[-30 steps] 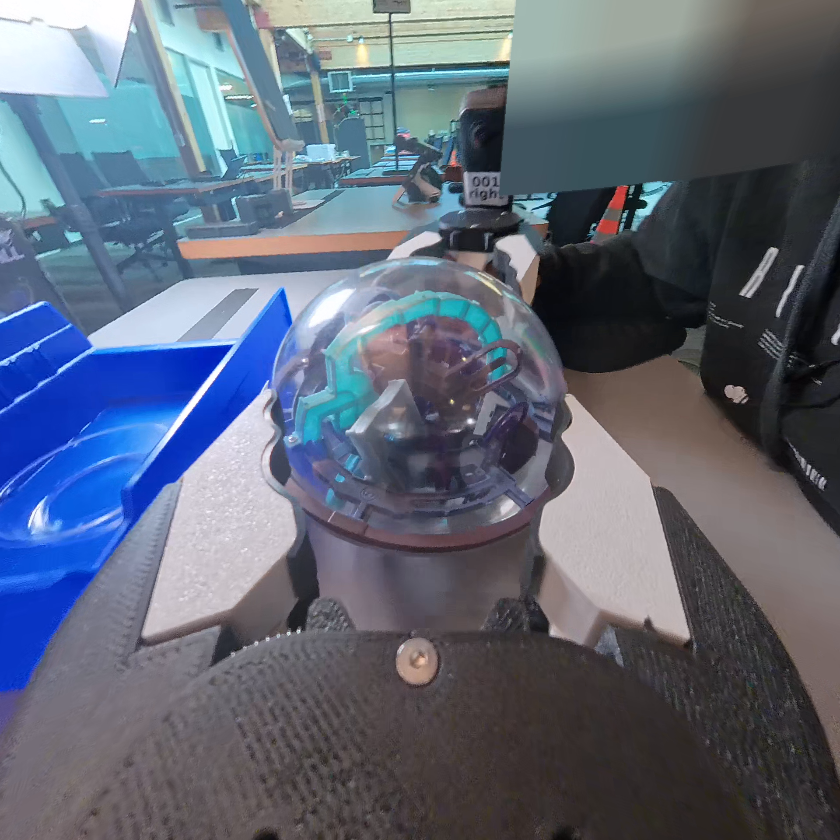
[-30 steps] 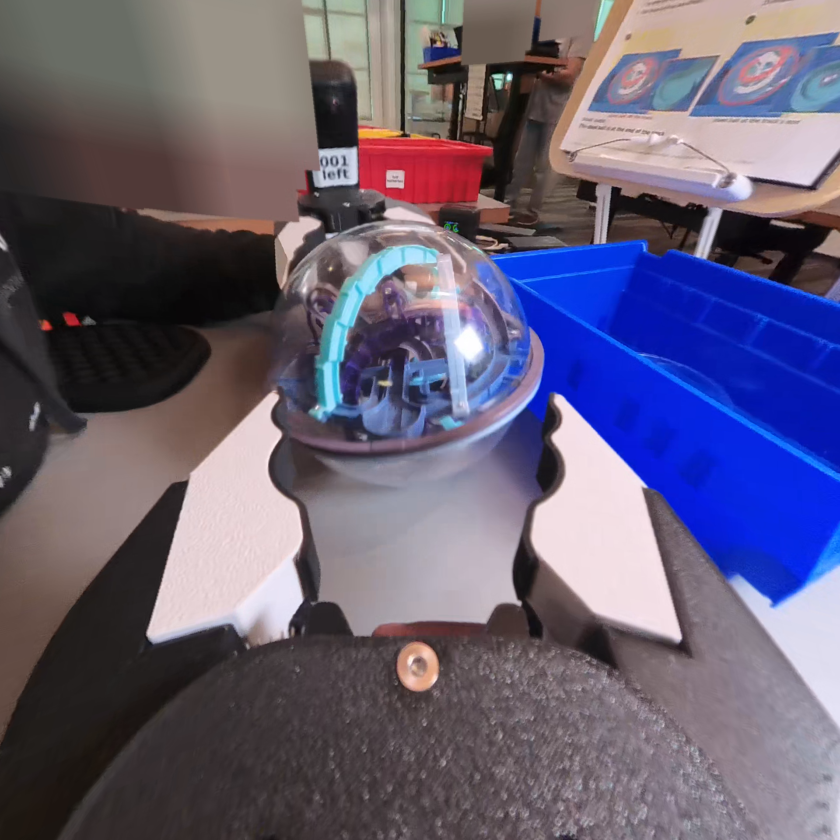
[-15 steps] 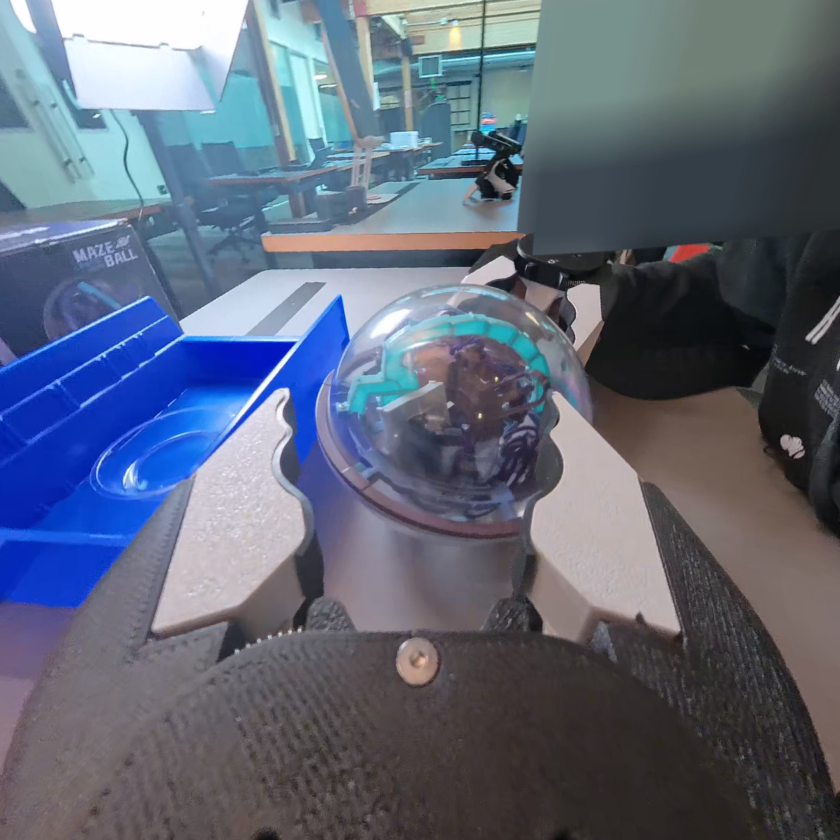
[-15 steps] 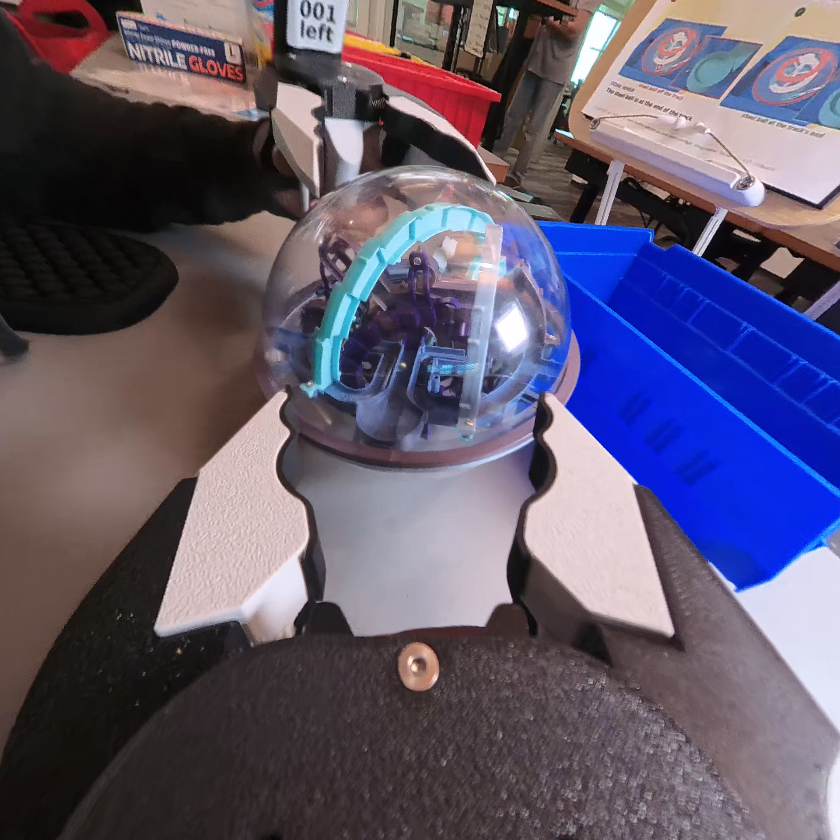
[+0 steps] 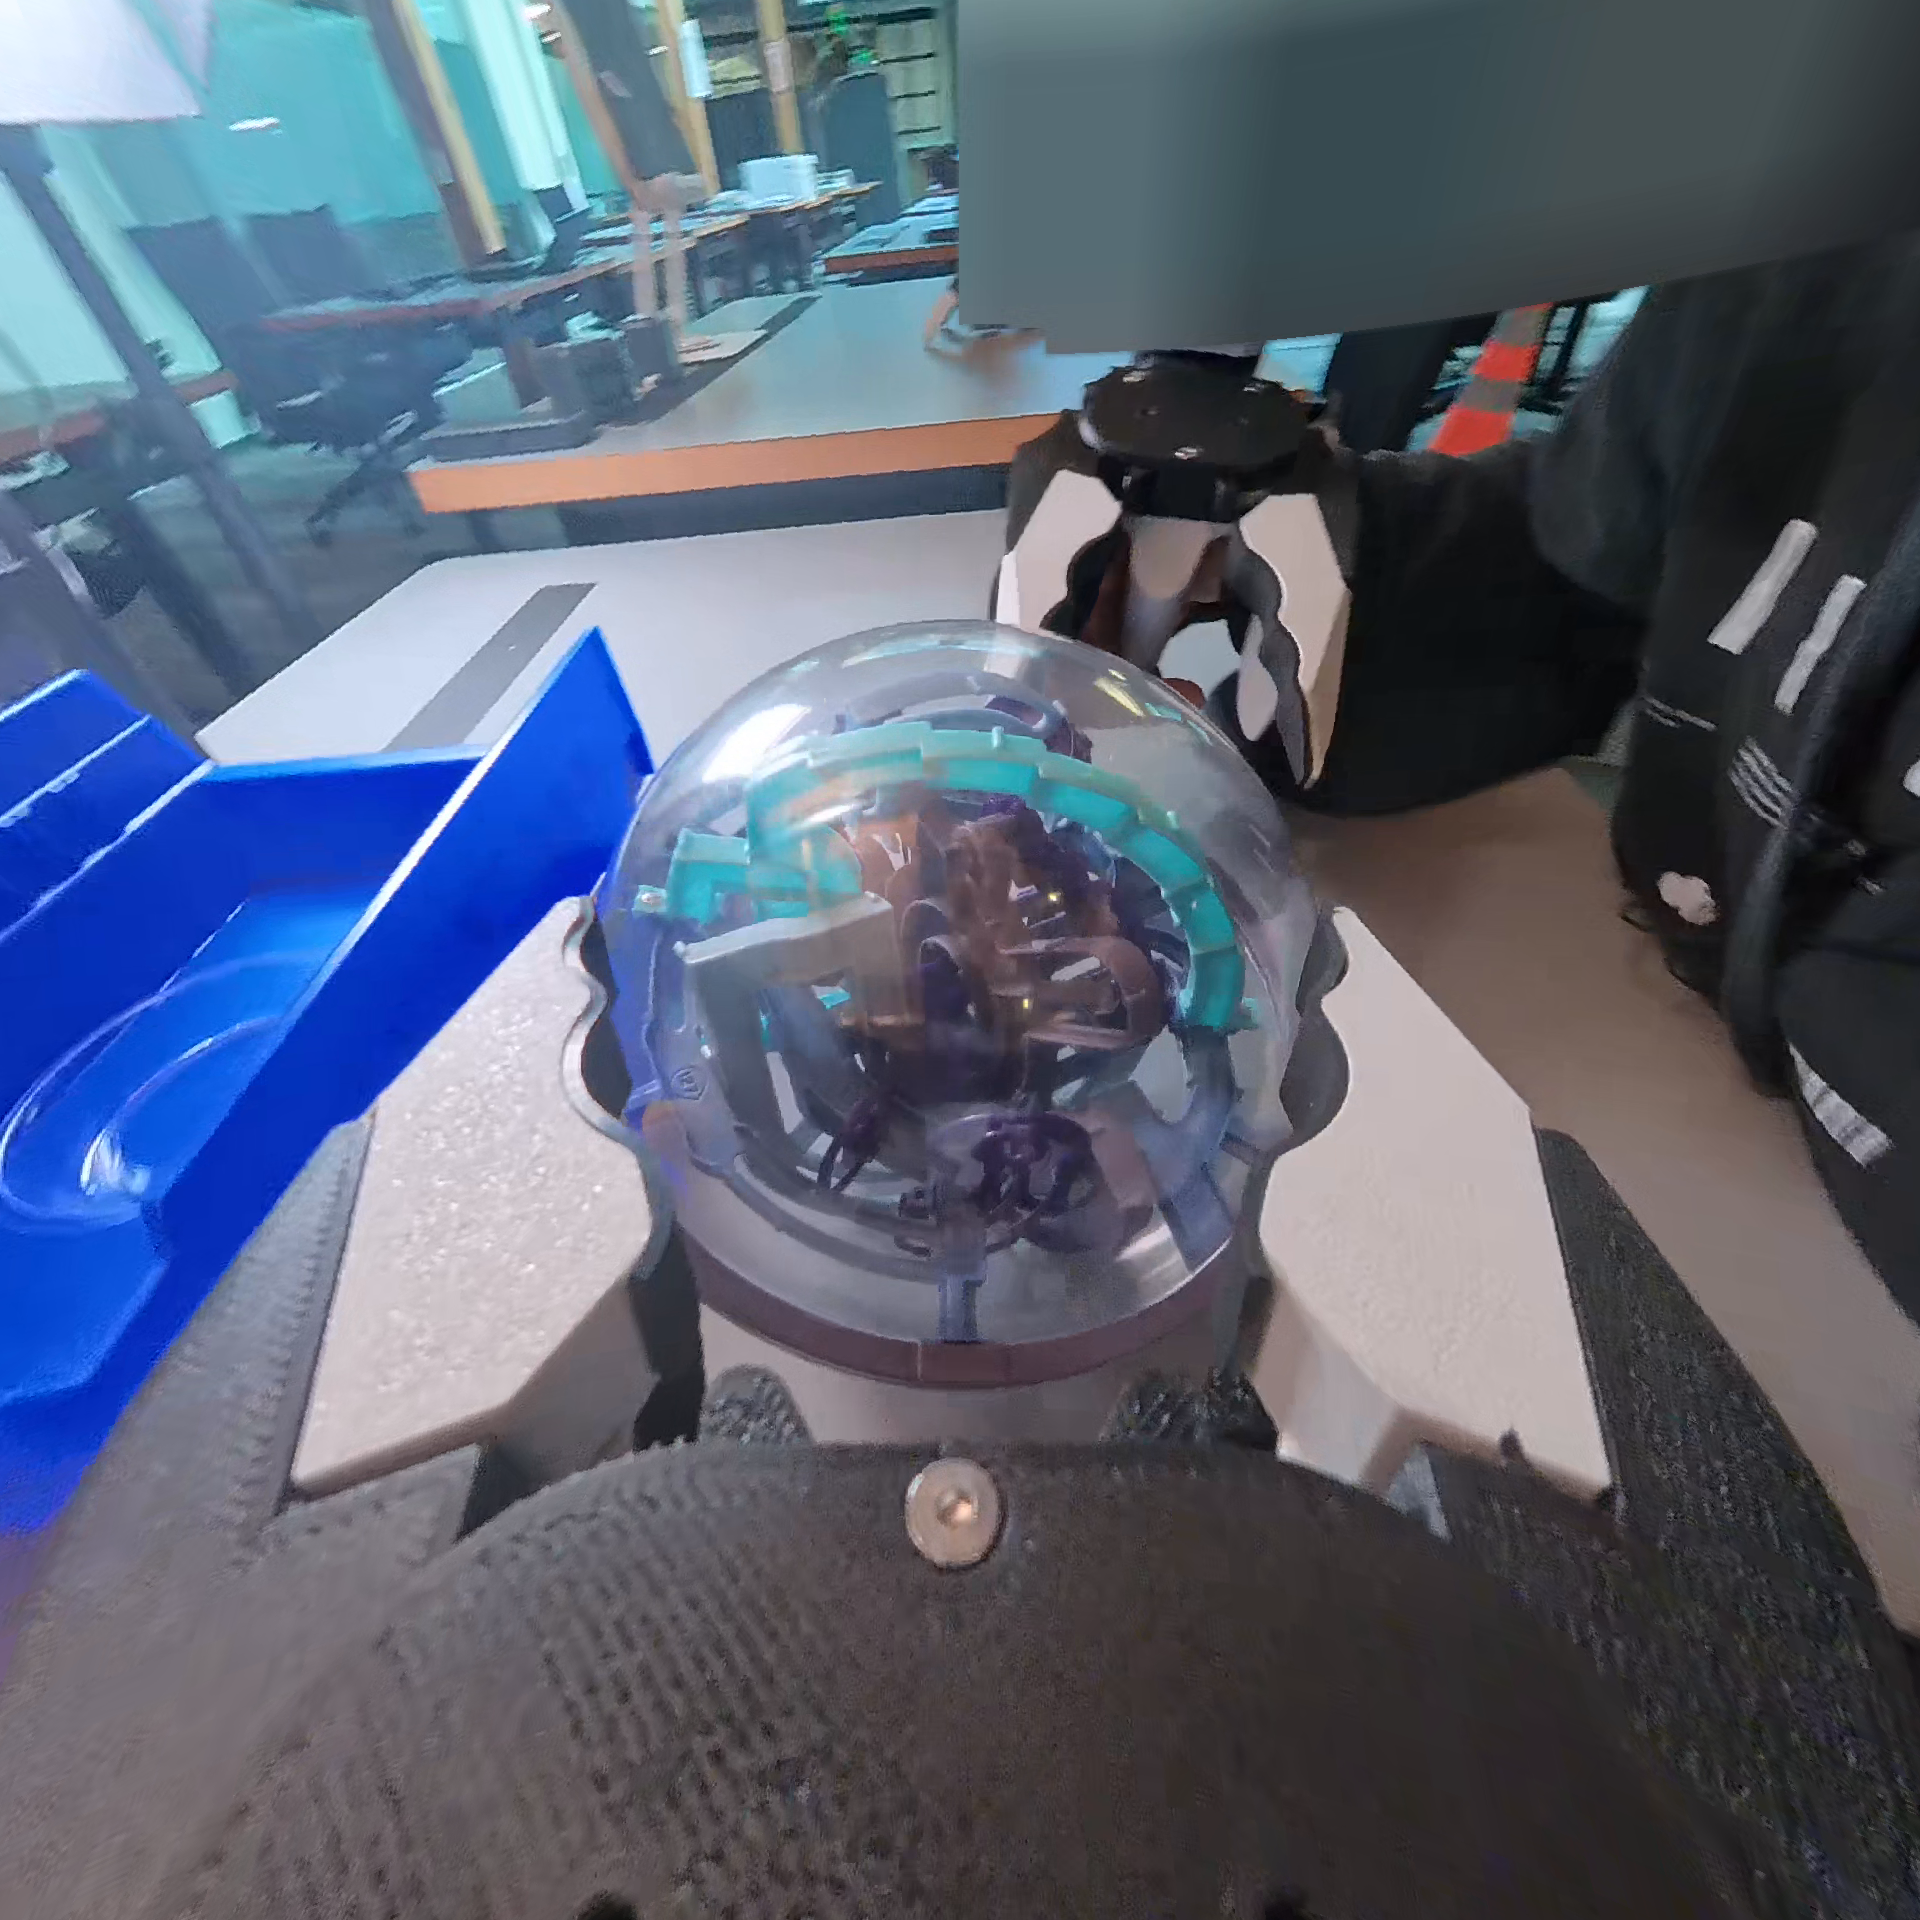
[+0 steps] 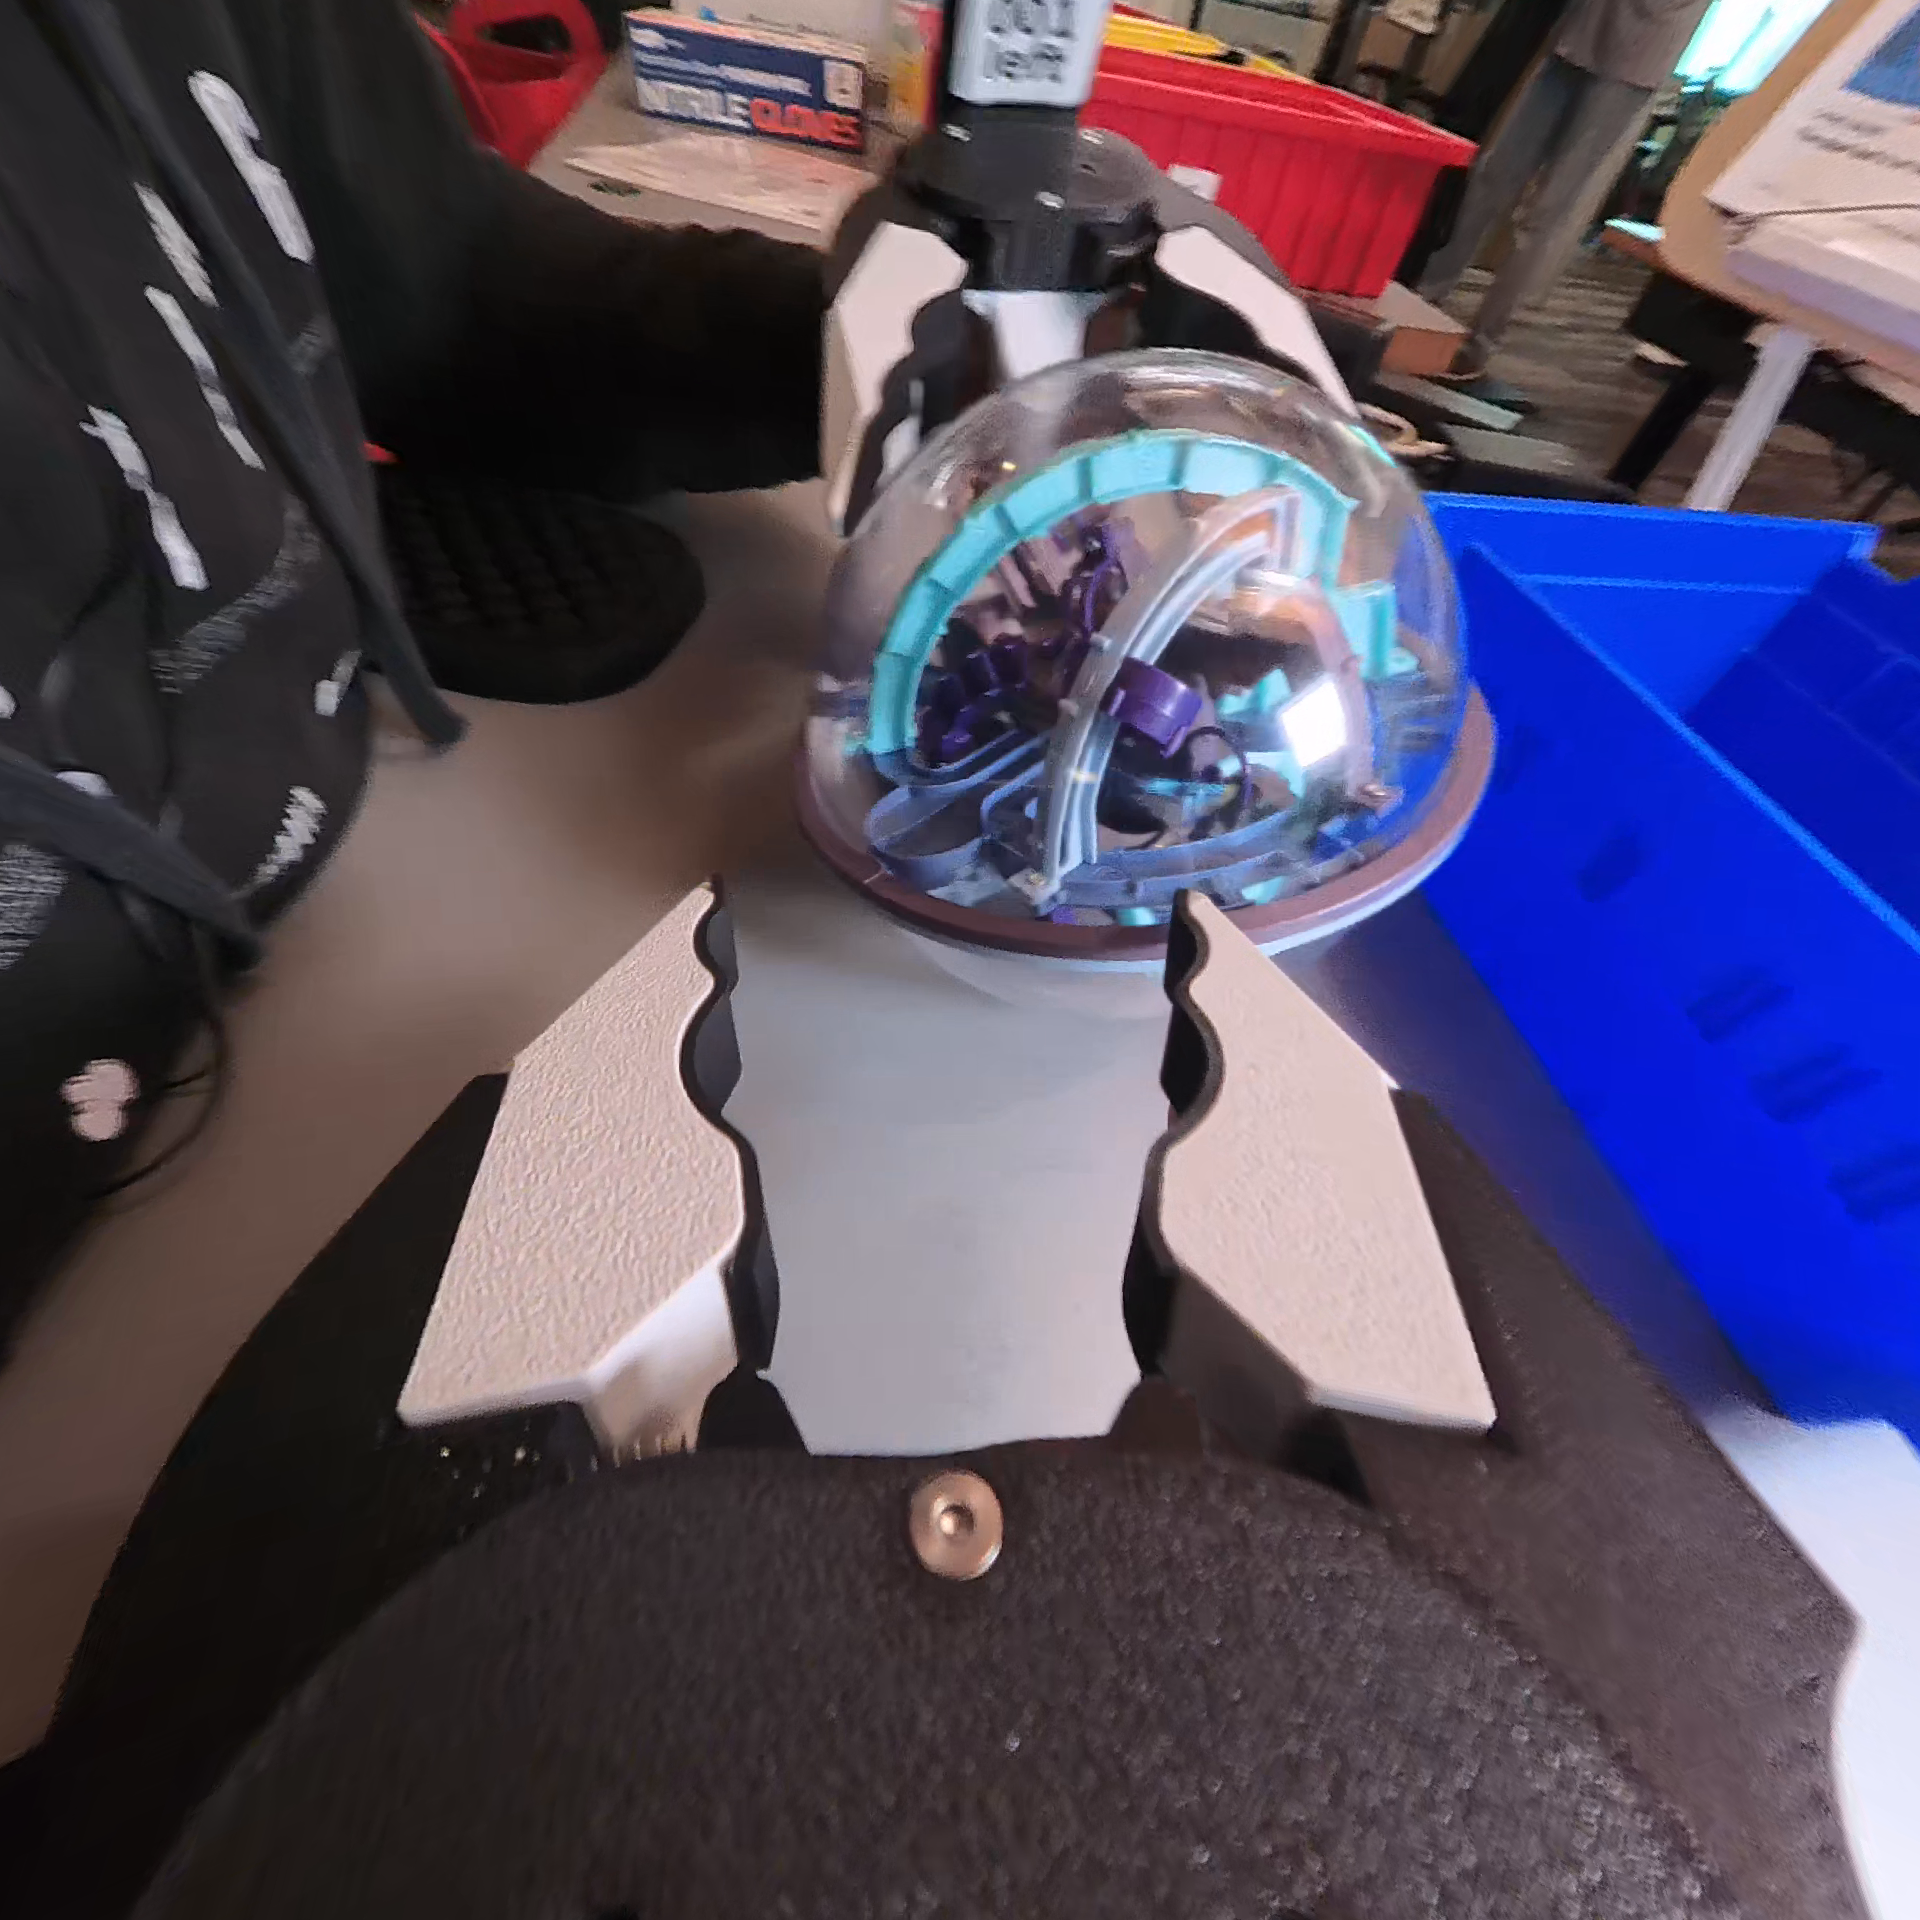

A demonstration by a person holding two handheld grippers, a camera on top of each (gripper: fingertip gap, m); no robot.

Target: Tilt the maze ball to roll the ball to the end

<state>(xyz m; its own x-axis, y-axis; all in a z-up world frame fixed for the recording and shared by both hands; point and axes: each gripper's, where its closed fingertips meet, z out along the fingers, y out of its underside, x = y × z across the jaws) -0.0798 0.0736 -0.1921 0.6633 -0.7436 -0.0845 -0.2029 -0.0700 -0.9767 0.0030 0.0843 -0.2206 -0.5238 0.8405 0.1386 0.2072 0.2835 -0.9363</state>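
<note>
The maze ball (image 5: 956, 987) is a clear sphere with a teal track and purple and grey tracks inside, on a brown rim. My left gripper (image 5: 956, 935) is shut on it, one white finger on each side, holding it above the table. In the right wrist view the maze ball (image 6: 1143, 675) lies just beyond the tips of my right gripper (image 6: 951, 904), offset to the right. The right jaws are apart with nothing between them. The right gripper (image 5: 1174, 644) also shows behind the ball in the left wrist view. I cannot pick out the small ball inside.
A blue bin (image 5: 312, 935) stands beside the ball and holds a clear dish (image 5: 104, 1122); the bin also shows in the right wrist view (image 6: 1714, 831). A person's black sleeve (image 6: 582, 343) and jacket (image 5: 1766, 831) are close. A black pad (image 6: 540, 592) and red bin (image 6: 1299, 177) lie farther off.
My right gripper has let go of the maze ball and drawn back, its jaws narrower. The left gripper still holds the ball and has turned it.
</note>
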